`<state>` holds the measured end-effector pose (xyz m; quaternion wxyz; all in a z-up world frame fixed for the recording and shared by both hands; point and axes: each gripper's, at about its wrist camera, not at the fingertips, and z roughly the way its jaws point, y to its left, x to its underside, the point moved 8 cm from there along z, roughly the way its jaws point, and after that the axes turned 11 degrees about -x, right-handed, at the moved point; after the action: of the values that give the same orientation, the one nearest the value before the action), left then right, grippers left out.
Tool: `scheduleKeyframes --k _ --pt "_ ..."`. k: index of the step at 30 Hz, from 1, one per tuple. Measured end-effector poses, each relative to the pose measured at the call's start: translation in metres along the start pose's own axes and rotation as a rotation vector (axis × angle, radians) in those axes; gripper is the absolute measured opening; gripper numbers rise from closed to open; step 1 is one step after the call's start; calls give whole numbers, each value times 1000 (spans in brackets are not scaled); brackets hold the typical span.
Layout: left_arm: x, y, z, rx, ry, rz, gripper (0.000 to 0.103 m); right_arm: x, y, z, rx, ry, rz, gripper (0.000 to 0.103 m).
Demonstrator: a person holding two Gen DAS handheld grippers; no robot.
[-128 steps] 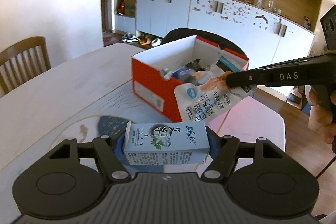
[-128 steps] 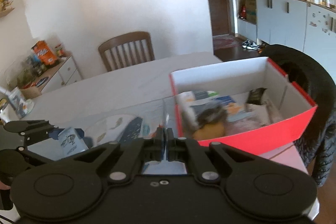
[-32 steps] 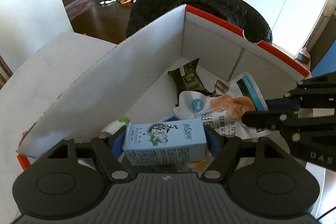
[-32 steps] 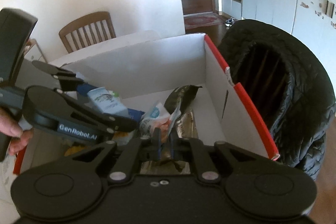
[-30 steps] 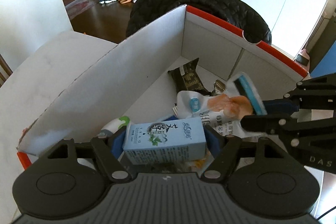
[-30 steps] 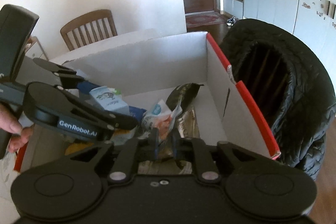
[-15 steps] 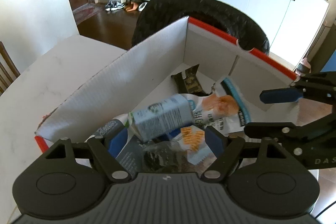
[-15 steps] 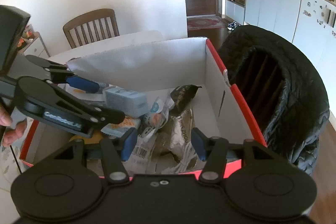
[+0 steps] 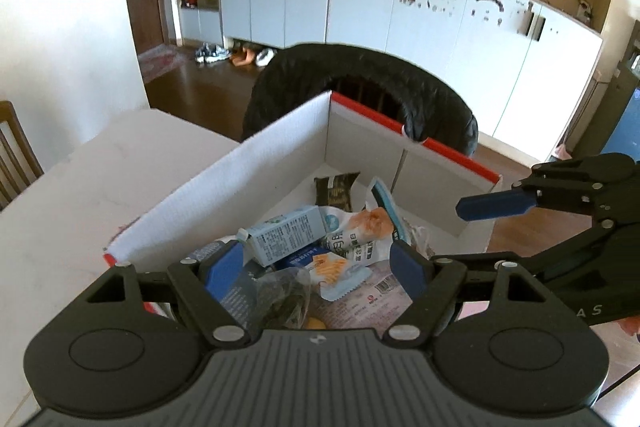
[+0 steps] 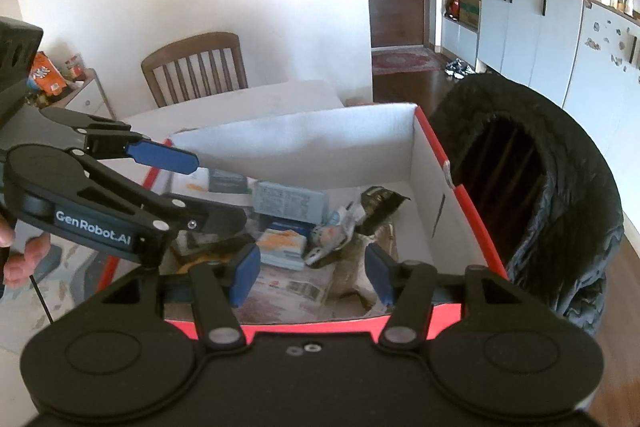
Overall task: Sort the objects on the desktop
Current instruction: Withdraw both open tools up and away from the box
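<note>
A red cardboard box point(image 9: 224, 195) with white inner walls point(image 10: 300, 147) stands on the table and holds several packets. The light blue carton point(image 9: 280, 237) lies tilted inside it, on top of other items point(image 10: 290, 203). Beside the carton rests the white and orange pouch point(image 9: 356, 227), which is crumpled in the right wrist view point(image 10: 336, 231). My left gripper point(image 9: 316, 263) hangs open above the box with nothing between its blue pads. My right gripper point(image 10: 312, 269) is also open and empty over the near rim. Each gripper shows in the other's view, the left gripper point(image 10: 216, 191) and the right gripper point(image 9: 452, 233).
A black puffy jacket point(image 9: 360, 83) drapes over a chair just behind the box point(image 10: 560, 187). A wooden chair point(image 10: 196, 67) stands at the far side of the white table point(image 9: 60, 207). White cabinets line the back wall. A dark snack packet point(image 10: 378, 201) lies deep in the box.
The left gripper let go of the blue carton, which dropped into the box. The right gripper opened off the pouch. Both grippers rose and drew back from the box.
</note>
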<state>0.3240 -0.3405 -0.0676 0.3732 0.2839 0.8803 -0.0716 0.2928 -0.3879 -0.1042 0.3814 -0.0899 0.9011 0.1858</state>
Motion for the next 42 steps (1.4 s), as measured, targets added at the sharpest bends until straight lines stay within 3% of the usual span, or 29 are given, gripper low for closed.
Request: scheduleKeyframes --k 12,21,28,33,42 --pt "13 14 -48 1 -84 -49 80 0 31 -22 15 -11 -46 60" --pt "30 12 -69 5 -98 -54 80 2 42 -34 35 -41 -51 65" --pt "38 10 -88 0 -131 -53 89 2 42 -48 50 -88 -29 76" --pt "39 10 -102 -3 -154 -70 101 4 41 -56 76 -114 -29 82" --pt "41 5 -121 -24 -181 -68 103 6 53 -71 69 -185 -40 101"
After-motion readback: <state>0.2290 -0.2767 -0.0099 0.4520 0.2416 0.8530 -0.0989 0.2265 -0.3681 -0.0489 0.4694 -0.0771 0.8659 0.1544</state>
